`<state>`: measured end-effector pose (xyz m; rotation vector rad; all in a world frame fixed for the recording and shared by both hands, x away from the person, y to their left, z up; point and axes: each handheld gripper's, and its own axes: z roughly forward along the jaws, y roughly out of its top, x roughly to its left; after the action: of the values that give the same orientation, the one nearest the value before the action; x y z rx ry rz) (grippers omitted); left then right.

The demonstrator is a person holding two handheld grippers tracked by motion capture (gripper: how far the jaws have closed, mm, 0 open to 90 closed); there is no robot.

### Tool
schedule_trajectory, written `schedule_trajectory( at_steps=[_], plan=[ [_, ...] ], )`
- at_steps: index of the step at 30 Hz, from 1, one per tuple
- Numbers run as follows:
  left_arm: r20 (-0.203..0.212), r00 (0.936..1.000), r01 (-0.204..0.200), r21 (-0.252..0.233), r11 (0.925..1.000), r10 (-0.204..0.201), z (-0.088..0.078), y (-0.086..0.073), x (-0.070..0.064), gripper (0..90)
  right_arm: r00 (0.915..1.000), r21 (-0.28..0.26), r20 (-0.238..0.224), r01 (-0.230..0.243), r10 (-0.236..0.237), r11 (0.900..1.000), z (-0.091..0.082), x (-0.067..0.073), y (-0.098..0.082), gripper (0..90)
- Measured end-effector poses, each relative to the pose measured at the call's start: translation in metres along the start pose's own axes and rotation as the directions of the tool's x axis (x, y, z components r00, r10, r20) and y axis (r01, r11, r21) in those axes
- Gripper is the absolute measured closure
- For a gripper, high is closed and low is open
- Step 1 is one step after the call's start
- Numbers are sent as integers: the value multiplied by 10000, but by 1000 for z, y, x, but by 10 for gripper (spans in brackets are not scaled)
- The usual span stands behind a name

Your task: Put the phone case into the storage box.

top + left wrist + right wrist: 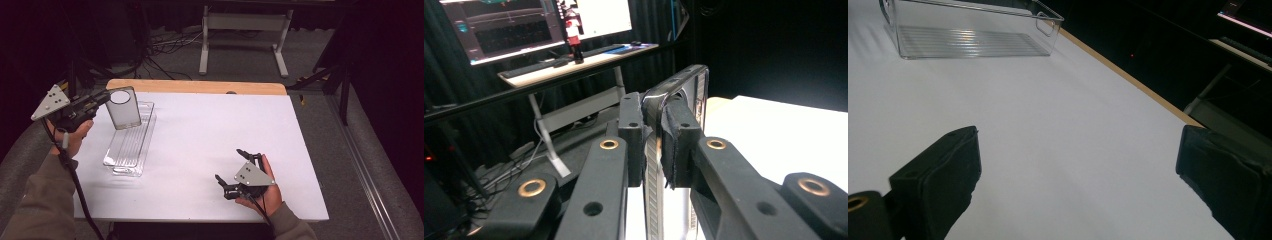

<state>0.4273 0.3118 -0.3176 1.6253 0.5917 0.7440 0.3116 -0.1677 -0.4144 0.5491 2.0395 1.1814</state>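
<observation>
My left gripper (106, 98) is shut on a clear, grey-tinted phone case (124, 107) with a white round patch near its top. It holds the case upright in the air over the far end of a clear plastic tray (125, 169). In the left gripper view the case (686, 85) stands edge-on, pinched between the two pads of the left gripper (655, 135). My right gripper (228, 164) rests low at the table's near right, open, with nothing between its fingers. In the right gripper view the right gripper (1083, 175) faces bare table, with the tray (973, 42) far off.
The white table has a wooden far edge (195, 86). Beyond it stand a white desk frame (245, 22) and loose cables on the floor. The left gripper view shows monitors (509, 25) and a red bottle (574, 35) on a far desk.
</observation>
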Motion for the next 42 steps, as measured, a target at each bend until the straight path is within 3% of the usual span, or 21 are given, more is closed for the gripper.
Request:
schedule_trajectory(
  at_steps=[6, 17, 22, 33, 42],
  plan=[
    [-39, 10000, -39, 247, 9997, 40, 16, -3, 6, 807, 10000, 76, -19, -15, 16, 10000, 1, 0, -1, 50],
    [-314, 9992, 252, 748, 9969, -229, 45, -22, 23, 807, 9999, 208, -113, -45, 48, 9998, 5, -1, -3, 55],
    [-188, 9988, 469, 856, 9952, -455, 59, -30, 28, 807, 10000, 241, -74, 9, -7, 9997, 5, -1, -3, 56],
    [-96, 9991, 432, 1063, 9934, -424, 82, -44, 35, 807, 9999, 350, -147, -5, 10, 9994, 4, 2, -4, 57],
    [-9, 9960, 891, 953, 9914, -895, 93, -64, 42, 807, 9997, 607, -210, 138, -126, 9981, 8, 6, -5, 59]
  ],
)
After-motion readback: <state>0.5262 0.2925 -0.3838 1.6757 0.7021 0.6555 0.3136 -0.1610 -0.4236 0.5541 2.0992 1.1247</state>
